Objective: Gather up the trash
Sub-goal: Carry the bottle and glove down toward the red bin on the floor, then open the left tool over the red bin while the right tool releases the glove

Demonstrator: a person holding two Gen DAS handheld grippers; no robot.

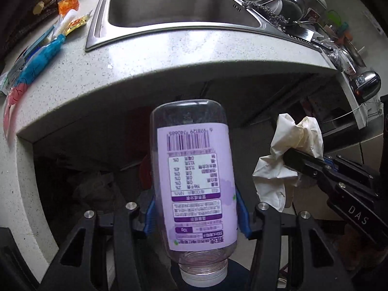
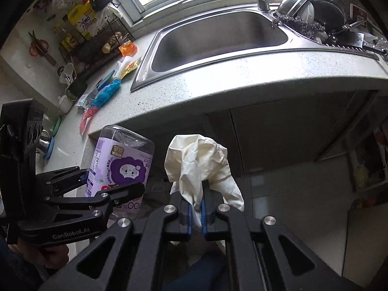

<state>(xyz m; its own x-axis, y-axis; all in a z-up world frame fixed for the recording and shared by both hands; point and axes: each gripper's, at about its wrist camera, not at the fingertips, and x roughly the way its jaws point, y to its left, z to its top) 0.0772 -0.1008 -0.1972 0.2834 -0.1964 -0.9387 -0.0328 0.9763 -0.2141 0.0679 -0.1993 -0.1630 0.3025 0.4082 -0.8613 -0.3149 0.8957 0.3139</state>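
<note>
My left gripper is shut on an empty clear plastic bottle with a purple label, its white cap end nearest the camera. The same bottle and left gripper show at the left of the right wrist view. A crumpled white tissue is pinched between the blue pads of my right gripper, which is shut on it. In the left wrist view the tissue and right gripper hang to the right of the bottle. Both grippers are in front of and below the counter edge.
A speckled grey counter holds a steel sink. Wrappers and packets lie left of the sink. Pots and a knife crowd the right side. Cabinet doors and a tiled floor lie below.
</note>
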